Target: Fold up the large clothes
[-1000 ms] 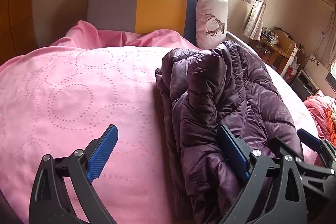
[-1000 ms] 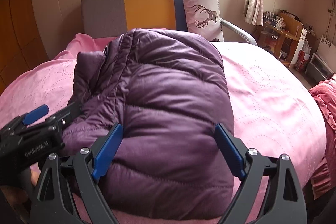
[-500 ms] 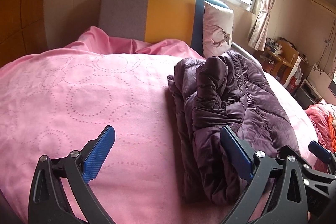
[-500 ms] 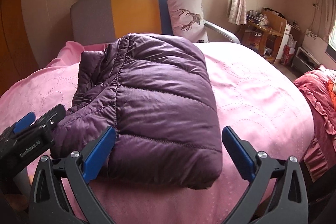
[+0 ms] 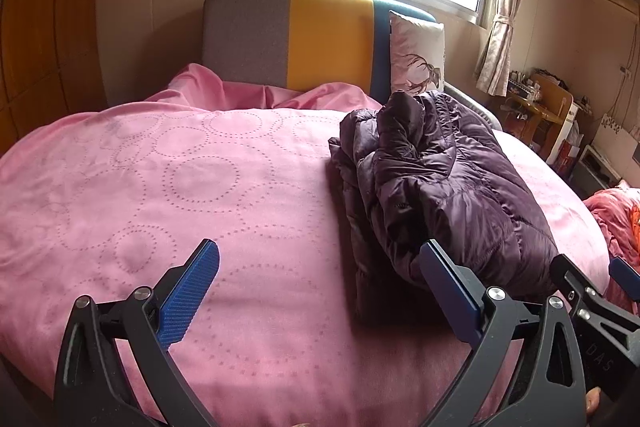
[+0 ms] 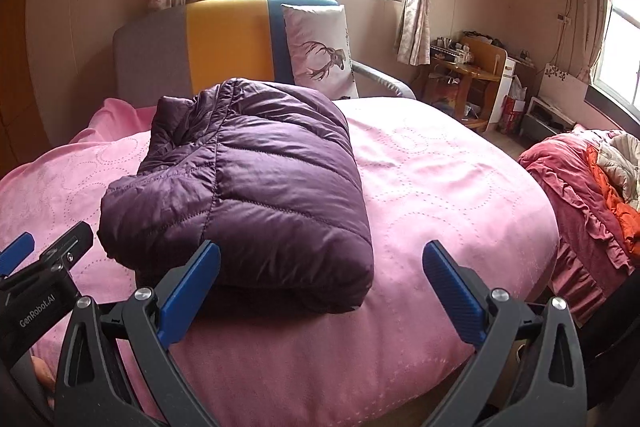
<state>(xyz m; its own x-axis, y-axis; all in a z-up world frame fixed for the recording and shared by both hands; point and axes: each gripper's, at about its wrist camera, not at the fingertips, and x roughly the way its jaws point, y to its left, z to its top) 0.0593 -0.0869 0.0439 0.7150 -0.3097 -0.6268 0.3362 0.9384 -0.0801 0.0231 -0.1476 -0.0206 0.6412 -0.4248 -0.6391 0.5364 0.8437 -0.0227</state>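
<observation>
A dark purple puffer jacket [image 6: 256, 187] lies folded in a compact bundle on the pink bedspread [image 6: 440, 195]. In the left wrist view the jacket [image 5: 436, 187] sits right of centre, showing its stacked folded edges. My left gripper [image 5: 320, 291] is open and empty, held back from the bed's near edge, left of the jacket. My right gripper [image 6: 320, 287] is open and empty, just in front of the jacket's near right corner. Each gripper shows at the edge of the other's view.
A grey, yellow and blue headboard [image 6: 224, 43] and a deer-print pillow [image 6: 320, 51] stand at the far end. A pile of red and orange bedding [image 6: 592, 187] lies right of the bed. A wooden desk [image 6: 464, 75] with clutter stands by the far wall.
Both grippers have drawn back and up from the jacket, which now looks smaller and lies untouched. The jaws stay open.
</observation>
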